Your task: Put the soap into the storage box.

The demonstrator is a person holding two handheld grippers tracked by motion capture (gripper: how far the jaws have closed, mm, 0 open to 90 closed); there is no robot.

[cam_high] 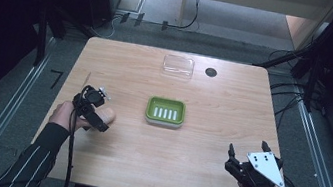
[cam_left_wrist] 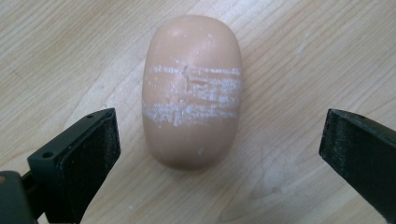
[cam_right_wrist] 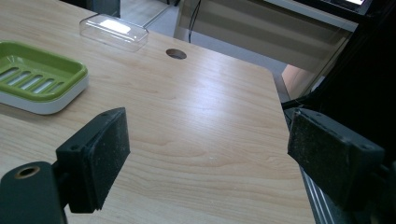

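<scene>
A peach, oval soap bar point(cam_left_wrist: 191, 91) with white scuff lines lies on the wooden table point(cam_high: 212, 111), left of centre point(cam_high: 107, 114). My left gripper point(cam_high: 95, 109) hovers right over it, open, and in the left gripper view its jaws point(cam_left_wrist: 218, 128) stand wide on either side of the bar without touching it. An empty green soap dish point(cam_high: 167, 102) with a slotted floor sits mid-table point(cam_right_wrist: 70, 70). My right gripper point(cam_high: 247, 147) is open near the front right corner, with bare table between its pads point(cam_right_wrist: 208, 128).
A clear plastic lid point(cam_high: 178, 67) rests at the back of the table point(cam_right_wrist: 113, 31), beside a dark cable hole point(cam_high: 211, 72). The table's right edge runs close to my right gripper. Cables and black stands surround the table on the floor.
</scene>
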